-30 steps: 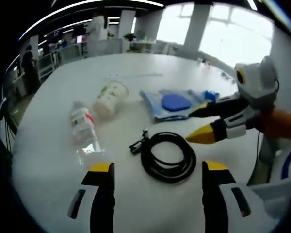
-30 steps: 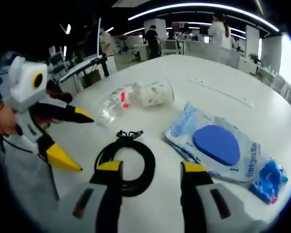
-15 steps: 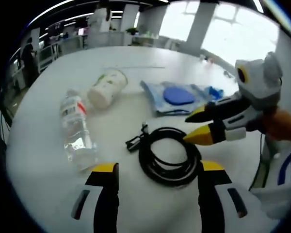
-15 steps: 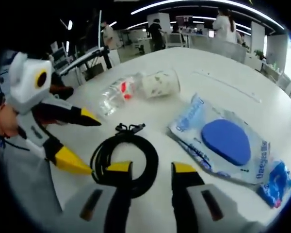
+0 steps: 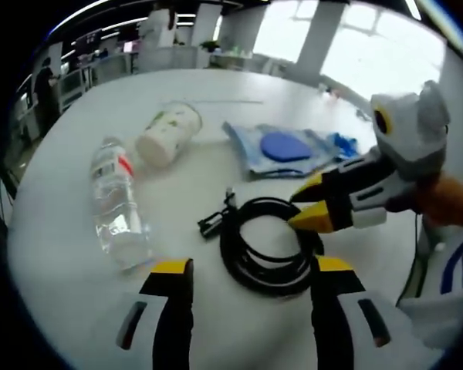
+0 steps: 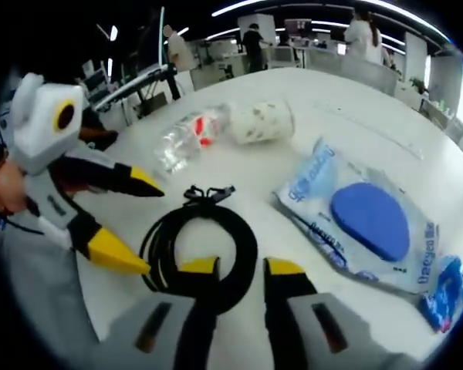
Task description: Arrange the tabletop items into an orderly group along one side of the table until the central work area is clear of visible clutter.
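Here: one cable coil | one bottle | one cup | left gripper released | right gripper nearly clenched at coil.

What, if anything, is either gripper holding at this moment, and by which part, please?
Nothing is held yet. The right gripper straddles the near rim of the black cable coil, jaws unclosed; the left gripper is open above it.

L hand-held gripper open; R hand-held gripper narrowed.
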`<state>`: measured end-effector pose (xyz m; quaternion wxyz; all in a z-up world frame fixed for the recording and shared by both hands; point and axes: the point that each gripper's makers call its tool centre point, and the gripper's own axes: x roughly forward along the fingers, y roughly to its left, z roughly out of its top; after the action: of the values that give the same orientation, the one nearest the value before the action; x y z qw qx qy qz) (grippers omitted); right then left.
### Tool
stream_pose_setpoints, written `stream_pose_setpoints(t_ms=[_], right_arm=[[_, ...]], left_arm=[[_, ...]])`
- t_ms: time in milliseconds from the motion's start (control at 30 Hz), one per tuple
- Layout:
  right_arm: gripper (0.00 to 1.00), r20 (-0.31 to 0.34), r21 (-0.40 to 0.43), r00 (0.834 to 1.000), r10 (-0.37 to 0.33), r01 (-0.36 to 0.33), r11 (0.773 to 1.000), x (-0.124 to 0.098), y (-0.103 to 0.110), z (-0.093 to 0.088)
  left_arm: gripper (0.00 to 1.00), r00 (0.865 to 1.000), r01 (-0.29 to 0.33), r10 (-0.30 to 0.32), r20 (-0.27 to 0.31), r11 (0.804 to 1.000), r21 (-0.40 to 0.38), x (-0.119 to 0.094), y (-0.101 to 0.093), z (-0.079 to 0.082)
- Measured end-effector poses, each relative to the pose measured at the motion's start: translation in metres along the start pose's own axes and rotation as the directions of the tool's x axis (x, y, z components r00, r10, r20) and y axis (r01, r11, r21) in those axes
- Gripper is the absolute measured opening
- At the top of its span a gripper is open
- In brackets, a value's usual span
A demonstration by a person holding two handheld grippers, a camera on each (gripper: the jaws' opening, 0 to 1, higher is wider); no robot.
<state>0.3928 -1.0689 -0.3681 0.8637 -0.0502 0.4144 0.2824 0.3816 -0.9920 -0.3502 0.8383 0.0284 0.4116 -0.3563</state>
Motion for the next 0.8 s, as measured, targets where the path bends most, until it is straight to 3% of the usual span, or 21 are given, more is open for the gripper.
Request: stream_pose_setpoints(t_ms=[467,800], right_arm=[[0.12,-0.008,-0.026,1.0,-0.022,0.022,0.999,0.0011,-0.0009,-0.0034],[0.09,0.0,-0.022,0.999,-0.035,0.035,0.999,0.0027,-0.0034,-0.0032]], left_arm=[[0.47,1.0,-0.011,0.011,-0.005,1.0,0.02,0.0059,-0.0025,0.0009],[0.26,0.998,-0.049,0.051,-0.048,0.998,0.035,0.0095,0.0044,-0.0058]])
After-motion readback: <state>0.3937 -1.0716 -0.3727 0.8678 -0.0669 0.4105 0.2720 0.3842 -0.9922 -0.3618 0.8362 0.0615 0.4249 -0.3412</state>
